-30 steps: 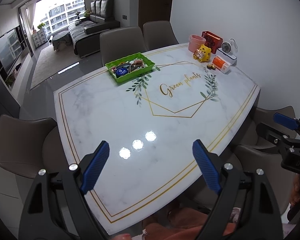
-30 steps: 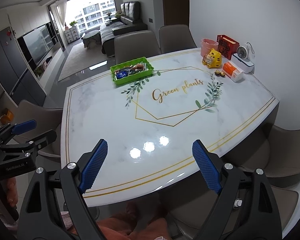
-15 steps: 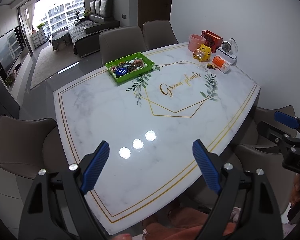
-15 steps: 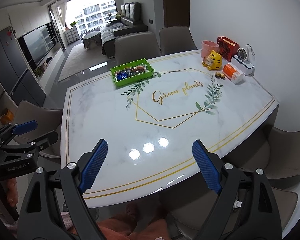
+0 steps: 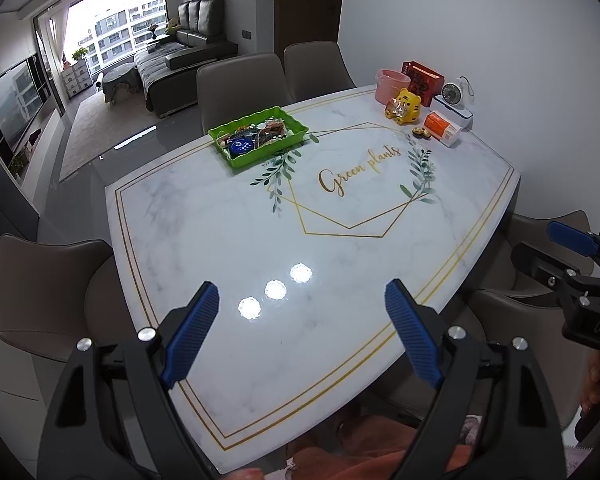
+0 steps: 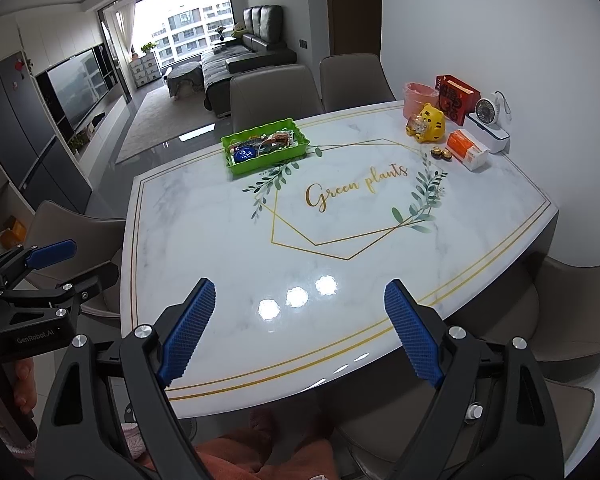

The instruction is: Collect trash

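A green tray [image 5: 292,142] [image 6: 236,168] at the far side of the white marble table [image 5: 228,232] [image 6: 204,236] holds wrappers and a round blue lid [image 5: 240,145] [image 6: 244,155]. A pink bin [image 5: 391,85] [image 6: 419,98] stands at the far right corner. Two gold-wrapped sweets [image 5: 420,133] [image 6: 440,153] lie beside an orange packet [image 5: 441,128] [image 6: 466,148]. My left gripper [image 5: 302,300] is open and empty over the table's near edge. My right gripper [image 6: 300,300] is open and empty there too. Each gripper shows in the other's view: the right gripper [image 5: 572,256], the left gripper [image 6: 64,260].
A yellow tiger toy [image 5: 406,106] [image 6: 428,122], a red box [image 5: 422,78] [image 6: 456,98] and a small white fan [image 5: 454,96] [image 6: 488,114] stand near the bin by the wall. Brown chairs [image 5: 240,80] [image 6: 274,92] surround the table.
The right wrist view has shifted slightly. Both grippers stay open and empty, and the left has barely moved.
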Tool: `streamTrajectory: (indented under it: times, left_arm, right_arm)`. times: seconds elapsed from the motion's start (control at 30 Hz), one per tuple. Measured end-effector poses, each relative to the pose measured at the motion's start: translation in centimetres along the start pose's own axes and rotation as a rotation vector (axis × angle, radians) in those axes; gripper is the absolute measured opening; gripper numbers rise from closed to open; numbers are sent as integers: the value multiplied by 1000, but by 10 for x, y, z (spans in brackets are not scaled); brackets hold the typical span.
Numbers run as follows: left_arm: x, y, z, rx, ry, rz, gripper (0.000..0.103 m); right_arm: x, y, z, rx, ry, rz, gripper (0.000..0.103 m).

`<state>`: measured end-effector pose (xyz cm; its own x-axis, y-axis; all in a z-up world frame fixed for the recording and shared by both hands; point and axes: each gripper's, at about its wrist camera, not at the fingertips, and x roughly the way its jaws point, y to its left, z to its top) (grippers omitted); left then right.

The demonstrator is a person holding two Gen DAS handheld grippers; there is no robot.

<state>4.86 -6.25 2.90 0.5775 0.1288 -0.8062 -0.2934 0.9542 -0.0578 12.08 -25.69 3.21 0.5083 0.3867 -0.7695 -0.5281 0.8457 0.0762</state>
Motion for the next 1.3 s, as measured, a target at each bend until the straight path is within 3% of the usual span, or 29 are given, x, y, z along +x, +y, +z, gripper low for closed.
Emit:
streamTrajectory:
  times: [1.3]
  left_arm:
    - [1,0,4,-5,6,-18,85]
  right_arm:
    - [7,2,12,-9,-5,11,84]
